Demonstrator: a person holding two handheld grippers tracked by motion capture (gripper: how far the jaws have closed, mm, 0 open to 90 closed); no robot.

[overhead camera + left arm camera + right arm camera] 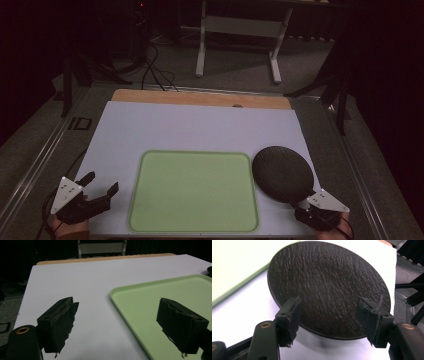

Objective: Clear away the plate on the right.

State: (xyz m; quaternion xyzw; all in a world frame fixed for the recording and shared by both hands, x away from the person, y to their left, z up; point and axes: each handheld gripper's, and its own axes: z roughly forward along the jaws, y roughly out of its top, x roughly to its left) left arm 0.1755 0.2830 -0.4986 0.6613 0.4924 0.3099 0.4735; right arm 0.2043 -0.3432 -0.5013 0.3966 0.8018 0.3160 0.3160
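Note:
A round black textured plate (282, 172) (327, 277) lies on the white board just right of a pale green tray (192, 192) (232, 265). My right gripper (306, 205) (329, 305) is at the plate's near edge, open, its two jaws spread over the near part of the plate without closing on it. My left gripper (102, 182) (118, 312) stands open at the board's near left corner, beside the tray's (162, 297) left rim, with nothing between its jaws. The tray holds nothing.
The white board (200, 125) (75, 277) ends at a wooden strip (200, 97) on the far side. Beyond it are a white desk frame (240, 30), floor cables (155, 70) and dark stands (340, 95) on both sides.

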